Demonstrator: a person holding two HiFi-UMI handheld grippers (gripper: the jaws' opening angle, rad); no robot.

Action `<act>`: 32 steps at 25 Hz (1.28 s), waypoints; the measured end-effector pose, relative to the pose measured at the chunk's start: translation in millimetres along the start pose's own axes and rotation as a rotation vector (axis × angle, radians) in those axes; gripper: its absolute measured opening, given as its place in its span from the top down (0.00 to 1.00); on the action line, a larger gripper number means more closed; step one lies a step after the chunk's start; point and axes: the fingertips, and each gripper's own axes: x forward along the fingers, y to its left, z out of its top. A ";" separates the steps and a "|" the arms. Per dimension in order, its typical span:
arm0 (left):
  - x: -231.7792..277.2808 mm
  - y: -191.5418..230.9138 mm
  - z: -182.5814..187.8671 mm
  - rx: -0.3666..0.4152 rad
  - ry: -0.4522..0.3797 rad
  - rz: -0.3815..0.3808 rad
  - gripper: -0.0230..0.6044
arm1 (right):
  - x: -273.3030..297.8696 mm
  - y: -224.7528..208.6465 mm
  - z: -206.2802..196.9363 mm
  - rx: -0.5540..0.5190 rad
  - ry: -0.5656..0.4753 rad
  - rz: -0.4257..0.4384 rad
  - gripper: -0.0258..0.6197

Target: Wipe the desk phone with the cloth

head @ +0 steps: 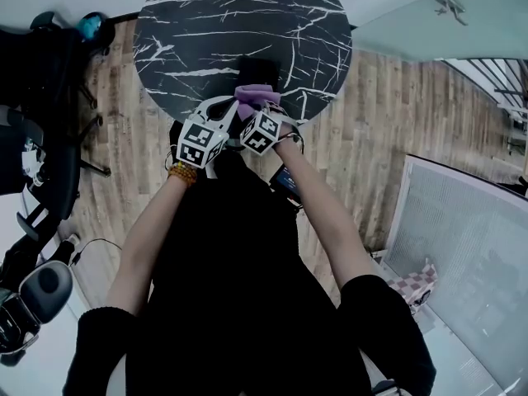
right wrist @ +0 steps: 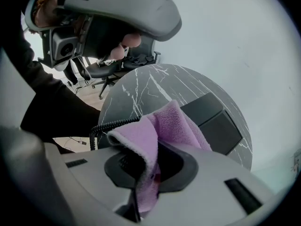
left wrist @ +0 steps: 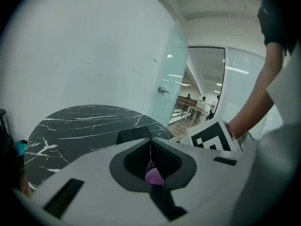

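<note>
A purple cloth [head: 257,97] hangs over the near edge of the round black marble table [head: 190,31], just in front of the black desk phone [head: 257,68]. My right gripper [head: 262,110] is shut on the cloth [right wrist: 164,126], which bunches up out of its jaws; beyond it lie the phone [right wrist: 214,119] and its coiled cord [right wrist: 113,124]. My left gripper [head: 233,108] sits close on the left, its tip at the cloth's edge. Its jaws [left wrist: 150,154] are closed with a purple sliver of cloth [left wrist: 153,175] in the seam. The phone [left wrist: 134,134] shows just ahead of it.
Black office chairs [head: 49,163] stand on the wood floor at the left, one also behind the table [right wrist: 101,69]. A glass partition [head: 470,262] is at the right, and a white wall [left wrist: 84,46] rises behind the table.
</note>
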 end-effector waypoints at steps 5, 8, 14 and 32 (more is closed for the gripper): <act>1.1 -2.3 -0.9 0.002 0.002 -0.009 0.94 | 3.5 10.7 -6.1 0.011 0.031 0.025 0.87; -0.1 -4.3 -2.0 0.004 0.003 -0.015 0.94 | 3.3 19.3 -8.0 0.018 0.039 0.042 0.87; -5.5 -0.4 -4.5 0.005 0.006 -0.007 0.94 | 6.9 28.3 -12.0 0.028 0.063 0.080 0.87; -10.8 3.0 -11.1 -0.006 0.008 0.009 0.94 | 5.6 36.0 -14.1 0.012 0.097 0.168 0.87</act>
